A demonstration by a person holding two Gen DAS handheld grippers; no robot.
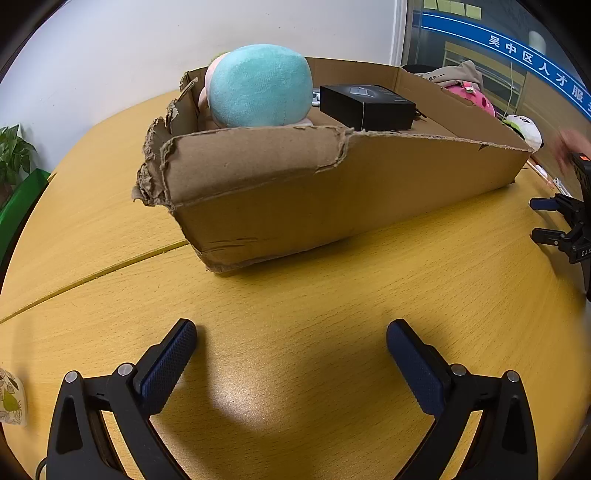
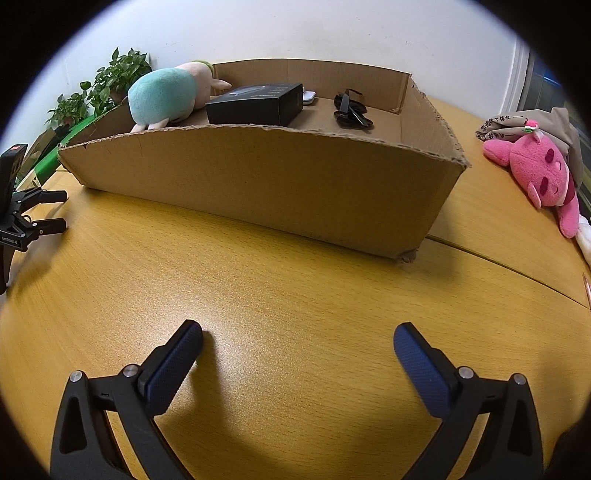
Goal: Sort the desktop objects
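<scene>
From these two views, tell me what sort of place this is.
Probably an office: a wooden desk, potted plants by a white wall, and a glass partition with a blue printed band.

Table (image 2: 295, 280): yellow-tan wood grain. Box (image 2: 258, 184) ahead of both grippers: plain brown cardboard. Inside it, plush (image 2: 162, 96) teal with pale pink and cream parts; case (image 2: 255, 105) black; scissors (image 2: 351, 109) black. Right of right gripper (image 2: 297, 341): pink plush (image 2: 543, 173) with darker pink eyes, under grey-beige cloth (image 2: 546, 123) with dark writing. Both grippers black, pads (image 1: 168, 363) dark blue, dotted texture. Plant (image 2: 107, 81) green, far left. Wall (image 2: 295, 33) white. Left gripper (image 1: 291, 339) same colours.
</scene>
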